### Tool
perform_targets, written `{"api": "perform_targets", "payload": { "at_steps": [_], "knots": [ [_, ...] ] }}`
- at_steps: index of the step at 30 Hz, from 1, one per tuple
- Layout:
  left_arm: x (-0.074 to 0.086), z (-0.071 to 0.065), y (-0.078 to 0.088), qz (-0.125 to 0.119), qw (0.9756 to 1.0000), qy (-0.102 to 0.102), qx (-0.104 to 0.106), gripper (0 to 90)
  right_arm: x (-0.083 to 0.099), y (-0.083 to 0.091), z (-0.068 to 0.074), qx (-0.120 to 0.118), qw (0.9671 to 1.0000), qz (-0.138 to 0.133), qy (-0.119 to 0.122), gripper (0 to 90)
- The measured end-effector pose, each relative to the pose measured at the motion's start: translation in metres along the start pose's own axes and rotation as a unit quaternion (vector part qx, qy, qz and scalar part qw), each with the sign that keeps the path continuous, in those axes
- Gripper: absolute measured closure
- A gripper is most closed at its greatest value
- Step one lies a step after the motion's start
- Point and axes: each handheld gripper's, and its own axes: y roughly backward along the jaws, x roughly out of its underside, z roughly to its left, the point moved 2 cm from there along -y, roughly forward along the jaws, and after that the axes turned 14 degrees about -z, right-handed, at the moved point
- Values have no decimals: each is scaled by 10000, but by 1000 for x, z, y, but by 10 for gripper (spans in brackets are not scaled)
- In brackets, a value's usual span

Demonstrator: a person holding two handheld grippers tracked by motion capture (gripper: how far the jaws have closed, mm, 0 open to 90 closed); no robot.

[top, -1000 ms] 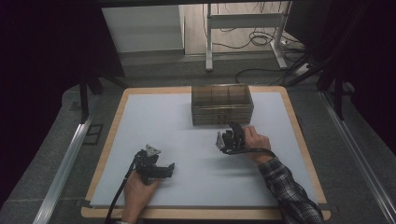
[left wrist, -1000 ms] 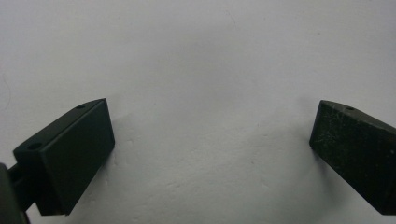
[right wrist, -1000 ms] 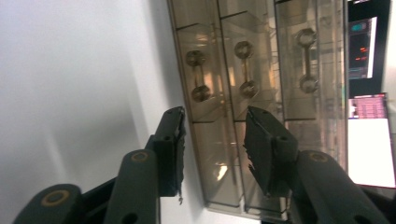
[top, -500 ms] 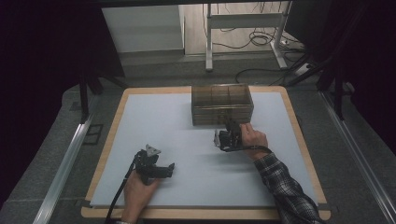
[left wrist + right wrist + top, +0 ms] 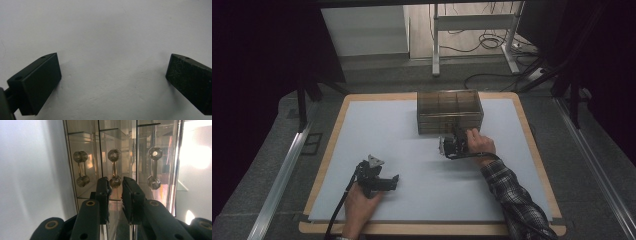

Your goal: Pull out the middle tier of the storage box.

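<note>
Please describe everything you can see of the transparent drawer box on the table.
The drawer box looks like smoky clear plastic, upright at the far middle of the white mat. Dividers show on top; three drawers each bear a barbell-shaped handle. The right gripper, turned sideways, has been closing around the middle handle; contact is unclear.

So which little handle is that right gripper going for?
Find the smoky see-through plastic drawer box at the far edge of the white table mat. Its front carries three dumbbell-shaped handles; the right gripper has just been closing around the middle handle, with one on each side.
</note>
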Motion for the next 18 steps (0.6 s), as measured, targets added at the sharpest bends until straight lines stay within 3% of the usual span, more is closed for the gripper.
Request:
{"api": "perform_targets", "payload": {
  "at_steps": [4, 5, 6, 7, 11, 12, 13, 18],
  "knots": [
    [0, 0, 0, 1, 10000, -2, 0, 0, -1, -1, 1, 38, 9999, -52, 98, 782],
    [0, 0, 0, 0, 10000, -1, 0, 0, -1, -3, 0, -216, 9997, -82, 41, 785],
    [0, 0, 0, 1, 10000, -2, 0, 0, -1, -3, 0, -208, 9997, -76, 51, 791],
    [0, 0, 0, 0, 10000, -2, 0, 0, -1, -2, 1, 6, 10000, -45, 73, 794],
    [0, 0, 0, 1, 10000, -2, 1, 0, -1, 0, 1, 87, 9999, -63, 135, 799],
    [0, 0, 0, 1, 10000, -2, 0, 0, -1, -1, 1, -196, 9998, -97, 34, 800],
    [0, 0, 0, 1, 10000, -2, 0, 0, -1, 0, 1, 30, 9999, -86, 81, 800],
    [0, 0, 0, 0, 10000, -2, 0, 0, -2, 5, 1, 29, 9999, -45, 99, 799]
  ]
}}
